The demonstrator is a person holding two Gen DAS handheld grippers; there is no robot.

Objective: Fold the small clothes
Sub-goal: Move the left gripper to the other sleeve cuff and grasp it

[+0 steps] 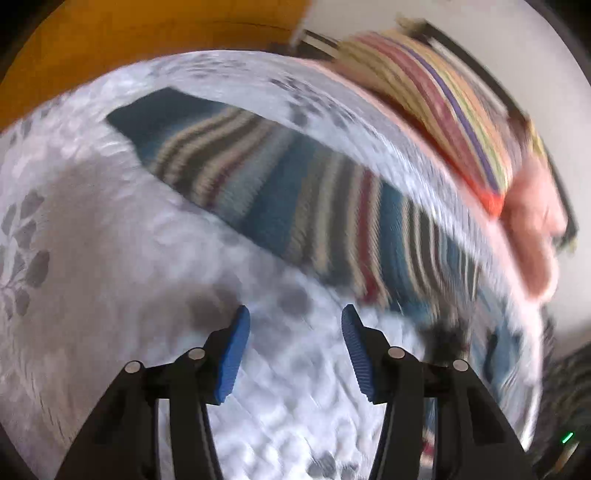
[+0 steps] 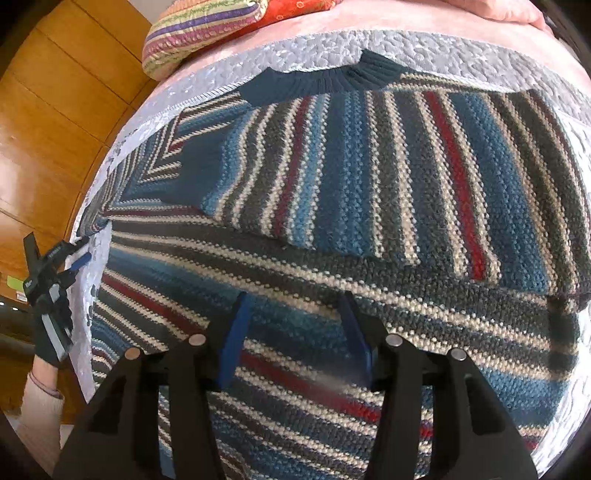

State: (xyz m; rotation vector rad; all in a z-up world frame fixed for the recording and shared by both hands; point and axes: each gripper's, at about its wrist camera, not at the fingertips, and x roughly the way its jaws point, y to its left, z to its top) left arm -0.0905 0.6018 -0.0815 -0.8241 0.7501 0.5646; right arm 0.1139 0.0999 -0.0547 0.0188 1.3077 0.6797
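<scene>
A striped knit sweater (image 2: pixel 369 192) in blue, grey, cream and red lies spread on a pale grey quilted bedspread (image 2: pixel 332 48), its dark ribbed collar at the far edge and one sleeve folded across the body. My right gripper (image 2: pixel 295 325) hovers just over the sweater's near part, open, with nothing between the blue pads. In the blurred left wrist view the same sweater (image 1: pixel 280 199) lies beyond my left gripper (image 1: pixel 295 343), which is open over bare bedspread (image 1: pixel 110 258). The left gripper (image 2: pixel 79 260) also shows at the bed's left edge, held by a gloved hand (image 2: pixel 48 343).
A striped multicoloured cushion (image 2: pixel 207 26) and pink bedding (image 2: pixel 424 22) lie at the far side of the bed. A wooden wall or cupboard (image 2: pixel 48 110) stands left of the bed. In the left wrist view the cushion (image 1: pixel 443 110) sits past the sweater.
</scene>
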